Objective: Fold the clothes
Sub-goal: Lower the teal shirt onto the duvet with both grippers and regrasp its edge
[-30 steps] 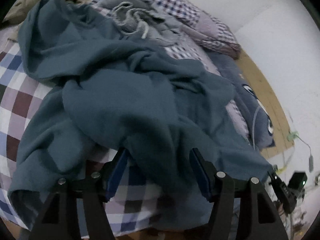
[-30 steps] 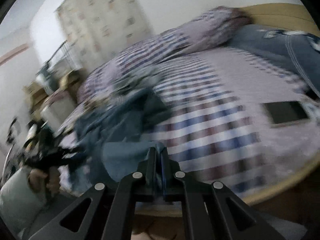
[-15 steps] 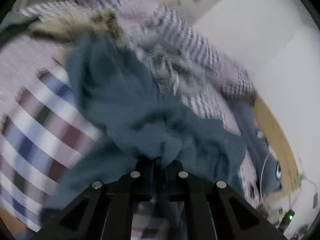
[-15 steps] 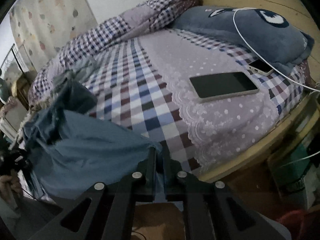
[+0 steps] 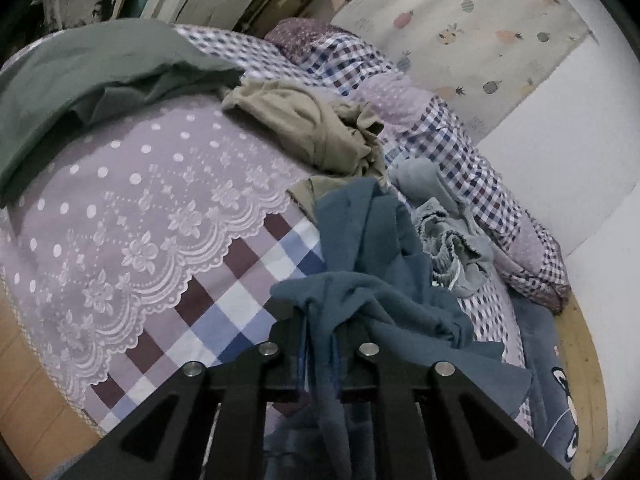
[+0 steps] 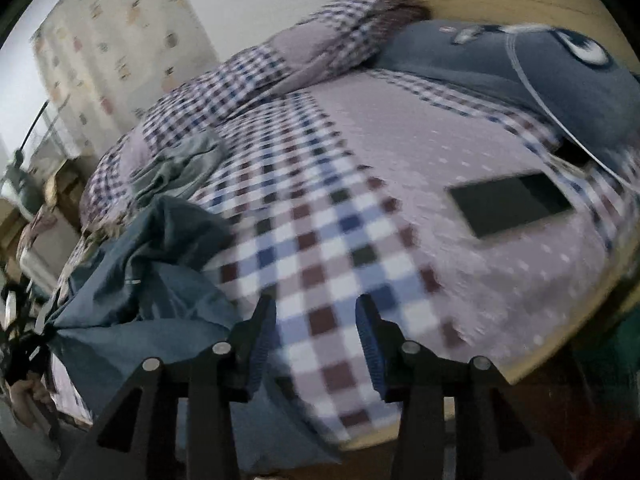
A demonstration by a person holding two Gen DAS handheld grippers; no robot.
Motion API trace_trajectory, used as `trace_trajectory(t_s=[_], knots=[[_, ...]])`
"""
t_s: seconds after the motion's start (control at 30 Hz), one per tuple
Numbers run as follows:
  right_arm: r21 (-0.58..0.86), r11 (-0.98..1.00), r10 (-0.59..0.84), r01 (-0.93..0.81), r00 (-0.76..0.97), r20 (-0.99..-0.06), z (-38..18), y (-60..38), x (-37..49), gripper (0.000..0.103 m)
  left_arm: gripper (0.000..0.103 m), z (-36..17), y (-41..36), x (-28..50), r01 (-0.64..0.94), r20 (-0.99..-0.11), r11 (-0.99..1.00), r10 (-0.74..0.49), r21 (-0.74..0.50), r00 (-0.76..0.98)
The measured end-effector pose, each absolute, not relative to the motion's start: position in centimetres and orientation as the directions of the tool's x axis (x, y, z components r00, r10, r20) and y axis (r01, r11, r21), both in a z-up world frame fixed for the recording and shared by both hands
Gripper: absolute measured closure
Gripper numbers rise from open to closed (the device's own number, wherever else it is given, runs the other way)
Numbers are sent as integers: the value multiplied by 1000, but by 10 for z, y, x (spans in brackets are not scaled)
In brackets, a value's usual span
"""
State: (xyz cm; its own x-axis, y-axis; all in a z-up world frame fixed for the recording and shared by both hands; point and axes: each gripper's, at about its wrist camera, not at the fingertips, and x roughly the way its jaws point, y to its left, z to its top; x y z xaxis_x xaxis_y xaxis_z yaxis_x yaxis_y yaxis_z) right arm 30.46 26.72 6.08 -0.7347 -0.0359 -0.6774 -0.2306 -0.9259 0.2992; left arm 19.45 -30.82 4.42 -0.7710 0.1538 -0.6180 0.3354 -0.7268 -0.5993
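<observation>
Now the right gripper (image 6: pixel 316 336) has let go: its fingers, pinched on the blue garment (image 6: pixel 132 304) half a second ago, stand well apart with only the checked bed cover (image 6: pixel 320 248) showing between them. The left gripper (image 5: pixel 322 332) has its fingers closed tight on a bunched fold of the same blue cloth, which trails up over the bed toward the khaki clothes (image 5: pixel 312 128) and grey garment (image 5: pixel 448 240). Likely the garment is now held at a single point, so the right gripper probably needs a new corner before any fold can be laid. A dark phone (image 6: pixel 508 204) lies well apart.
</observation>
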Motion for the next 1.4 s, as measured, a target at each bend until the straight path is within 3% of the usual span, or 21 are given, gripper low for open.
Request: trace_trajectory(t_s=[0.13,0.2,0.3,0.5,0.53,0.6,0.7,0.77,0.83,0.87,0.97,1.07,1.2,1.3,1.4], knots=[[279,-950,-85,-141,-742,-665,66,245,265,58,46,44,-316,202,351,-617,-712,145,-608,-774],[267,-959,-108,-98,-742,-662,68,236,244,58,39,49,-318,207,340,-605,-712,149,-615,-782],[297,-955,-209,7,-725,-656,62,224,204,48,39,62,-313,213,303,-581,-746,137,-594,-803],[354,-932,-318,80,-648,-692,30,217,135,48,39,98,-293,236,243,-494,-835,39,-493,-869],[384,-920,-345,82,-634,-692,24,219,129,48,34,100,-291,236,255,-499,-844,17,-472,-867],[435,-896,-396,89,-605,-691,17,216,119,47,26,93,-296,230,312,-561,-833,-3,-456,-828],[421,-898,-414,131,-576,-705,14,202,106,47,26,59,-317,211,436,-723,-753,76,-492,-686],[402,-904,-408,143,-563,-718,9,194,101,47,26,42,-326,210,490,-771,-706,127,-512,-624],[398,-906,-405,143,-559,-723,5,192,98,50,26,41,-331,219,514,-778,-689,117,-511,-617],[390,-910,-398,141,-561,-726,5,191,96,57,26,45,-333,224,523,-775,-684,99,-508,-625],[365,-919,-380,147,-577,-723,11,189,92,100,26,61,-340,242,546,-754,-672,28,-500,-656],[307,-942,-321,138,-640,-698,27,191,96,100,26,81,-344,255,552,-717,-672,-44,-494,-696],[133,-990,-112,44,-818,-564,76,196,120,100,26,109,-342,260,502,-648,-704,-77,-503,-758],[12,-993,102,-115,-925,-367,113,199,150,101,22,124,-316,243,363,-598,-773,26,-520,-801],[-22,-965,260,-261,-946,-195,133,199,175,100,21,130,-263,213,140,-543,-831,215,-539,-812]])
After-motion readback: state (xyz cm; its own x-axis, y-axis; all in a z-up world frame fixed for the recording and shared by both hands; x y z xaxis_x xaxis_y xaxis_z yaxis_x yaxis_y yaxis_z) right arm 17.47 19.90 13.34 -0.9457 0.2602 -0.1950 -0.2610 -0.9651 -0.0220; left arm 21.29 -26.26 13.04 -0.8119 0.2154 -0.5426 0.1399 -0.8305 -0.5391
